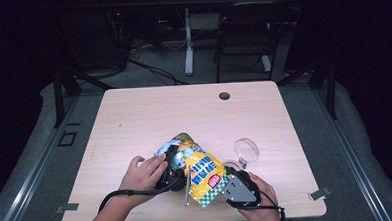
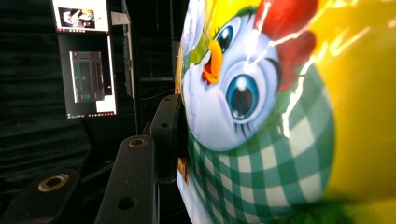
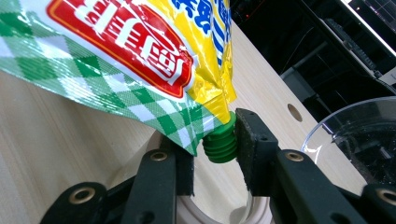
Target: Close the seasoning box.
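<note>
A yellow pouch (image 1: 199, 168) with green checks and a cartoon chicken is held slanting above the table's front. My left gripper (image 1: 171, 169) is shut on its upper end; one black finger (image 2: 166, 135) presses the chicken print (image 2: 243, 107), and the other is hidden behind the pouch. The pouch's green ribbed spout (image 3: 220, 142) points down toward the person. My right gripper (image 3: 212, 144) is shut on that spout, with the pouch's checked corner (image 3: 187, 126) caught beside the left jaw. In the high view my right gripper (image 1: 231, 178) sits at the pouch's lower right end.
A clear round container (image 1: 247, 151) (image 3: 359, 140) stands just right of the pouch. A pale wooden ring (image 3: 187, 210) lies under the spout. A thin metal rod (image 1: 186, 191) hangs by the pouch's front edge. A cable hole (image 1: 224, 95) marks the wooden table (image 1: 134, 123).
</note>
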### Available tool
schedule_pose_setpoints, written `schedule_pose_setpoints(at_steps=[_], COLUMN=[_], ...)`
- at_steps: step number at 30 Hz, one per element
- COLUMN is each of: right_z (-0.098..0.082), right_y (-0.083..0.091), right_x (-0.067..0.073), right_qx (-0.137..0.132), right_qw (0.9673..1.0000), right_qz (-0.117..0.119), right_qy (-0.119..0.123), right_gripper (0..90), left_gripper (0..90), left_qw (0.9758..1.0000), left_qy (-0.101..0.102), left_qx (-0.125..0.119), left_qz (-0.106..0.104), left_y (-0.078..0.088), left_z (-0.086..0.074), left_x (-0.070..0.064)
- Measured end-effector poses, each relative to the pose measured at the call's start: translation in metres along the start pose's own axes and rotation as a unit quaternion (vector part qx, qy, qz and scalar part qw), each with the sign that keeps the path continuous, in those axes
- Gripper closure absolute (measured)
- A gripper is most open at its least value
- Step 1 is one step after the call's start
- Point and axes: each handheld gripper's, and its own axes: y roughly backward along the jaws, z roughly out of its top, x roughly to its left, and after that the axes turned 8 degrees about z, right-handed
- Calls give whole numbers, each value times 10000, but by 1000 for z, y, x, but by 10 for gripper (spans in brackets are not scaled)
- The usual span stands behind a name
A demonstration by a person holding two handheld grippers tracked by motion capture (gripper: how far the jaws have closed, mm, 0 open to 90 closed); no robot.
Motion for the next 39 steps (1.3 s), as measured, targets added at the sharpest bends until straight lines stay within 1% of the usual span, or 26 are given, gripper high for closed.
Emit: schedule_pose_setpoints(at_steps=[1,2,5,7,11,13,14,15,17,18,22,23,24,25,26,27,29,35,39], right_z=[0,0,0,0,-1,-1,-1,-1,-1,-1,-1,-1,-2,-1,-1,-1,-1,-1,-1], right_y=[0,0,0,0,0,0,-1,-1,-1,-1,-1,-1,-1,-1,-1,-1,-1,-1,-1], right_x=[0,0,-1,-1,-1,-1,-1,-1,-1,-1,-1,-1,-1,-2,-3,-3,-3,-3,-3], right_qx=[-3,3,21,20,19,21,2,7,12,10,9,4,3,17,0,42,32,65,64], right_qw=[10000,10000,10000,10000,10000,10000,10000,10000,10000,10000,10000,10000,10000,10000,9998,9998,9998,9998,9998], right_qz=[1,1,-7,-9,-13,-11,2,6,8,10,15,17,19,15,179,168,175,183,187], right_qy=[-7,-9,-10,-15,-29,-36,-52,-55,-60,-60,-70,-74,-77,-73,-78,-82,-83,-83,-94], right_gripper=[696,696,696,696,696,696,696,696,696,696,696,696,696,697,696,696,696,697,698], left_gripper=[600,600,600,600,600,601,600,600,600,600,600,600,601,600,601,601,601,601,601], left_qw=[10000,10000,10000,10000,10000,9999,10000,10000,9999,9999,9998,9997,9996,9996,9996,9997,9997,9996,9994], left_qy=[-14,-19,-65,-66,-68,-76,-54,-61,-81,-127,-159,-188,-172,-177,-171,-198,-207,-236,-308], left_qx=[2,8,-19,11,-8,-7,18,3,12,19,32,12,-45,-47,-29,34,42,54,50], left_qz=[16,-12,52,22,69,75,46,72,91,95,105,149,217,233,214,162,146,149,168], left_y=[0,0,0,0,0,0,0,0,0,0,1,1,0,0,0,1,2,2,2], left_z=[0,0,1,1,2,2,2,2,2,2,3,3,3,3,3,4,4,4,4], left_x=[0,1,1,1,0,0,0,-1,0,0,1,1,0,1,1,2,2,2,3])
